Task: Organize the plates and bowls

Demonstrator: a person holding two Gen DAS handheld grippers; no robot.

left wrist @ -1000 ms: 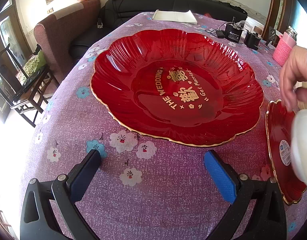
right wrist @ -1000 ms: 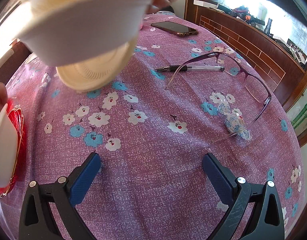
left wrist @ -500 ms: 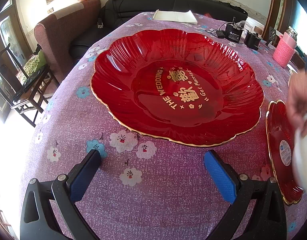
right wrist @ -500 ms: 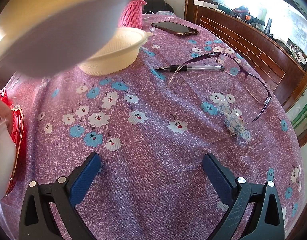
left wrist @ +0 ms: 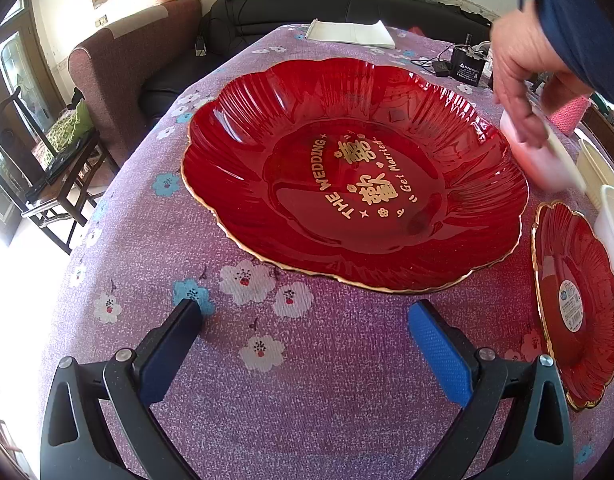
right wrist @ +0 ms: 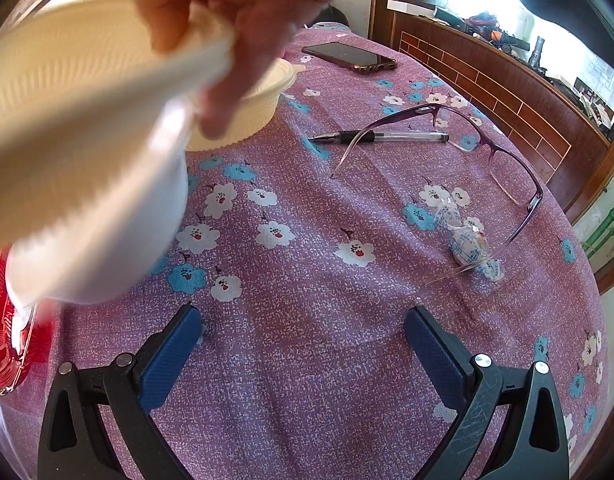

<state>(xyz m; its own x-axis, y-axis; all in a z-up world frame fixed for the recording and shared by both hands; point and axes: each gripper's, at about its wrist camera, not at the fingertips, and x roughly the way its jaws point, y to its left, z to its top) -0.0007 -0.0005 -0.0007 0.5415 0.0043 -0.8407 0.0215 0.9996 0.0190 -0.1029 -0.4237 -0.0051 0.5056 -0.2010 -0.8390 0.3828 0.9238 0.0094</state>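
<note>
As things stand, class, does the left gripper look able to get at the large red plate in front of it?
Probably yes. The left gripper is open and the large red plate lies just ahead on the tablecloth, with nothing between them.

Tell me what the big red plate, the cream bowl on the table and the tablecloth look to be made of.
Big red plate: likely glass or glossy plastic; translucent red, ribbed, sharp reflections, gold rim and lettering.
Cream bowl: probably thin disposable plastic or foam; matte, finely ridged wall, thin rolled rim.
Tablecloth: woven fabric, matte, speckled purple weave with printed flowers.
</note>
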